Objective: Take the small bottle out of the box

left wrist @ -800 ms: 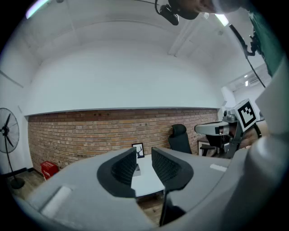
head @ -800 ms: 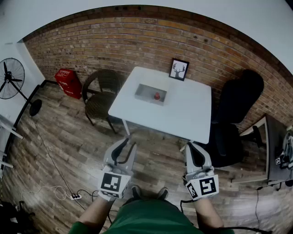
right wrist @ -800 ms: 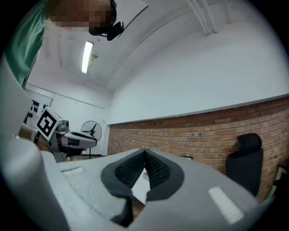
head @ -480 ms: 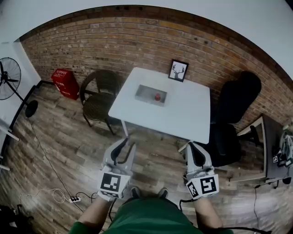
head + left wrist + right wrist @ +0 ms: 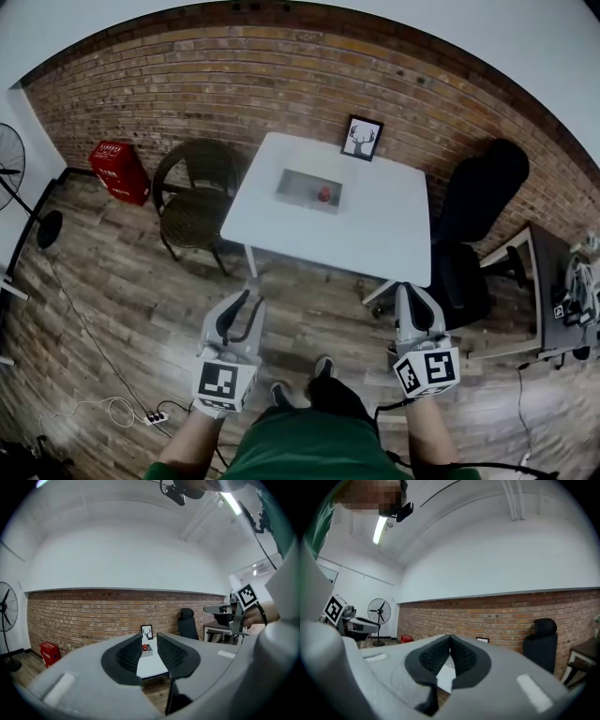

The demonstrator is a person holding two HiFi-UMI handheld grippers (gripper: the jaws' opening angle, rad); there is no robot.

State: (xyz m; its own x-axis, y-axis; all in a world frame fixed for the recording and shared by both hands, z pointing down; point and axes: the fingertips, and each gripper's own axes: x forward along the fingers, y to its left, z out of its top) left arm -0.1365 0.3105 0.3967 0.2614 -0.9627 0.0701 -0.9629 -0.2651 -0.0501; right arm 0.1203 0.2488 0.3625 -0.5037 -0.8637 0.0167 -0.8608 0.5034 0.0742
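Observation:
The small red bottle [image 5: 323, 194] stands in an open grey box [image 5: 296, 190] on the white table [image 5: 375, 234], some way ahead of me. Both grippers are held level above the wooden floor, short of the table's near edge. My left gripper [image 5: 250, 302] is open, and nothing is between its jaws. Through its gap the bottle [image 5: 145, 647] and box [image 5: 149, 649] show far off. My right gripper [image 5: 410, 293] is shut, its pads meeting [image 5: 450, 640] with nothing in them. It also shows at the right of the left gripper view [image 5: 224, 610].
A framed deer picture [image 5: 362, 139] stands at the table's far edge. A wicker chair [image 5: 192, 192] is left of the table, a black office chair [image 5: 473, 220] right of it. A red crate [image 5: 120, 172], a fan [image 5: 11, 155], a desk [image 5: 555, 300] and a floor cable [image 5: 112, 410] lie around.
The head view has swung: the fan and crate slid left. One of my feet has stepped forward. Both grippers keep their jaw states, and the right one has drifted slightly right.

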